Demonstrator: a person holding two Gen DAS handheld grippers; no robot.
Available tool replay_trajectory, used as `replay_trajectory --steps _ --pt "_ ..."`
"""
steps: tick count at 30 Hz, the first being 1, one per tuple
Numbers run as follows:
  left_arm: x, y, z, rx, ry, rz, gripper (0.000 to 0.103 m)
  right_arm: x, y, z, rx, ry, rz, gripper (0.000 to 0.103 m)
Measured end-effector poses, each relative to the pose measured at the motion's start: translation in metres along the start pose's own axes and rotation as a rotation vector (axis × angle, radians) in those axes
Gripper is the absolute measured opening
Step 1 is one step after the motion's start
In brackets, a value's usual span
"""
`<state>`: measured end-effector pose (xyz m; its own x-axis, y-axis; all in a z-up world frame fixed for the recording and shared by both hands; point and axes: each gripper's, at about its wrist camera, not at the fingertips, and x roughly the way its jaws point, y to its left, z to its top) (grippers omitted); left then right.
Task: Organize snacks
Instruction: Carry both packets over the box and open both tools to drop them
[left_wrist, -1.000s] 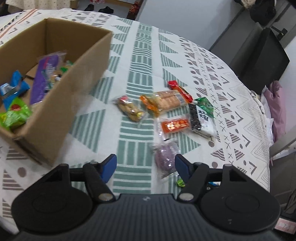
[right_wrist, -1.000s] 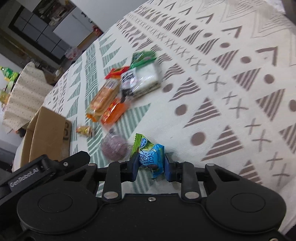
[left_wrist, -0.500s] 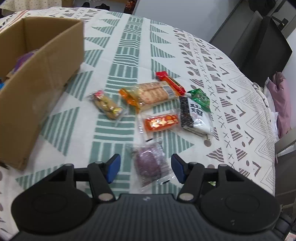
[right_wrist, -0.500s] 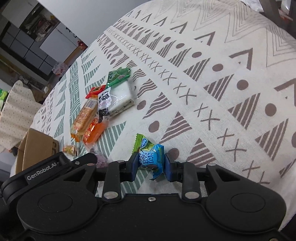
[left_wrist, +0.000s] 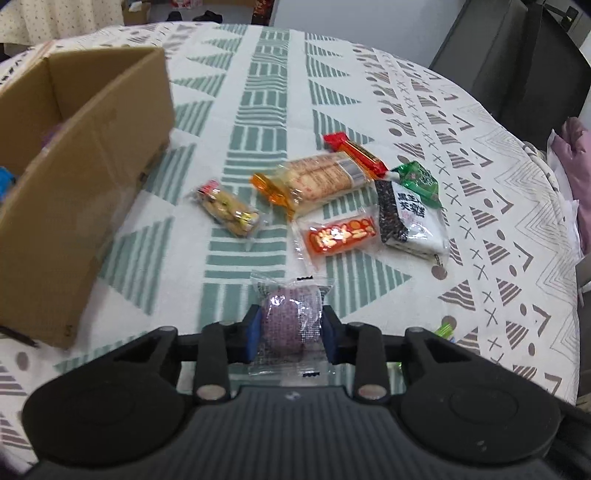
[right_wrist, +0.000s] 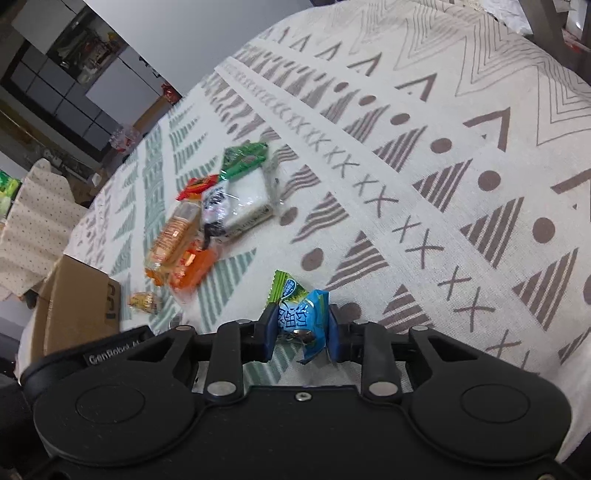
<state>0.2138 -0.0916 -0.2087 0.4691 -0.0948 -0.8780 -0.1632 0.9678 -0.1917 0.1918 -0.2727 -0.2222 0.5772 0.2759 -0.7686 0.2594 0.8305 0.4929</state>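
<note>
Patterned tabletop (left_wrist: 266, 122), box (left_wrist: 81, 155) far left. Left tool (left_wrist: 290, 332) clenched on purple snack (left_wrist: 290, 321), near edge, low over the cloth. Right tool (right_wrist: 300, 334) gripping blue packet (right_wrist: 301, 314) above the cloth. Loose beyond: cracker pack (left_wrist: 317, 177), orange bar (left_wrist: 341, 234), red stick (left_wrist: 354, 151), black-white pack (left_wrist: 410, 221), green packet (left_wrist: 419, 179), small nut pack (left_wrist: 229, 210).

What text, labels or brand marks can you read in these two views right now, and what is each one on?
"GenRobot" then blurred letters: white label on the left tool body, seen from the right wrist view.
Black print on the cardboard box: too blurred to read.
Chinese characters on the black-and-white packet: visible, too blurred to quote.
Blue packet in the right tool: white characters, unreadable.
Orange packet: yellow print, unreadable.
</note>
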Motion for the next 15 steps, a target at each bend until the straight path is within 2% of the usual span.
replay_trajectory --steps 8,15 --pt "-0.032 0.01 -0.004 0.008 -0.003 -0.02 0.032 -0.018 0.017 0.0 -0.045 -0.006 0.042 0.027" --pt "-0.061 0.018 -0.001 0.01 -0.04 -0.042 0.032 -0.043 0.039 0.001 -0.085 -0.039 0.077 0.027"
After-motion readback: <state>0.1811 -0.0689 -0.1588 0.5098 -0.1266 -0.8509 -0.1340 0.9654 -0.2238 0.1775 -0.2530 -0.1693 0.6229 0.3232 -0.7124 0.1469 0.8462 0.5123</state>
